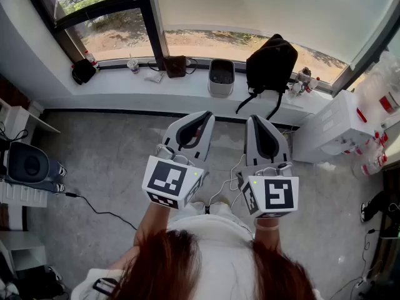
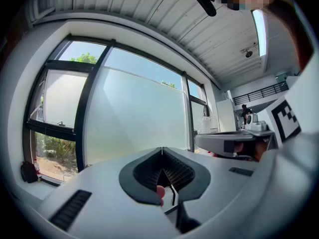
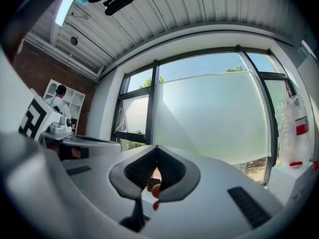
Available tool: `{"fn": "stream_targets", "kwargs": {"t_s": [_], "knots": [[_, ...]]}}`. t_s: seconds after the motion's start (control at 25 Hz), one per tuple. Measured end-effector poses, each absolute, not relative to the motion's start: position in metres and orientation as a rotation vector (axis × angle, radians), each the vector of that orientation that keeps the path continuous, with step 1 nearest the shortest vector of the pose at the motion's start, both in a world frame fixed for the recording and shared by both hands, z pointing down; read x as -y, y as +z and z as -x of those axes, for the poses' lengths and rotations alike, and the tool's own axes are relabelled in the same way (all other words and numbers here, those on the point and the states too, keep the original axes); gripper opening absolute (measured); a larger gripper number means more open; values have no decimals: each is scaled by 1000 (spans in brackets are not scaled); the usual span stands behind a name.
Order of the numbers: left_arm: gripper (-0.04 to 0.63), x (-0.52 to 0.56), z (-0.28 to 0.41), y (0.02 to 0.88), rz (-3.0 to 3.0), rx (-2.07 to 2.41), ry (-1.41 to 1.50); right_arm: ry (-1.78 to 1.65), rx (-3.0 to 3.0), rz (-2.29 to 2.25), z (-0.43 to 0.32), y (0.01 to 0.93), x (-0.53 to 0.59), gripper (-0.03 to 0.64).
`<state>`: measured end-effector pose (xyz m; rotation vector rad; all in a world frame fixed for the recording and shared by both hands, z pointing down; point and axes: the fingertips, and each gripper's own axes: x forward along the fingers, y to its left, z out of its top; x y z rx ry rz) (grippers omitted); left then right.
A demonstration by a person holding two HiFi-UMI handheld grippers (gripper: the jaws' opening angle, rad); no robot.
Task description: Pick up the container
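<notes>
Standing back from a long white window sill (image 1: pixel 119 83), where a black backpack (image 1: pixel 272 64) slumps just beside a grey open-topped container (image 1: pixel 220 78) near the sill's middle, a person holds the left tongs (image 1: pixel 201 119) and right tongs (image 1: pixel 260 121) level, both pressed together on nothing and well apart from the container. Reaching in without spreading them would likely knock the container over or snag the backpack. Only the head view shows the container; both gripper views look above it at frosted glass (image 2: pixel 134 113), showing tips meeting with nothing between.
</notes>
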<state>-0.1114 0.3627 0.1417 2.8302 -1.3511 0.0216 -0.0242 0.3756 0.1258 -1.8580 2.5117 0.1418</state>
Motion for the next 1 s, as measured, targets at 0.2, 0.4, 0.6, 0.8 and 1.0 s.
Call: {"fn": "stream_targets", "kwargs": {"t_s": [0.2,0.4,0.6,0.8,1.0], "knots": [[17,-356,108,147,-2825,1359,31,142,-2524,1861,24,134,-371,24],[17,-349,96,152,-2819,1344,50,89,-2515,1831,13,136,-365,24],[17,-336,81,155,-2806,1376,56,108,-2509,1805,-2,135,-356,25],[17,-325,58,154,-2778,1432,32,143,-2536,1776,-25,138,-345,25],[17,-319,33,160,-2753,1481,28,132,-2568,1723,-50,147,-331,25]]}}
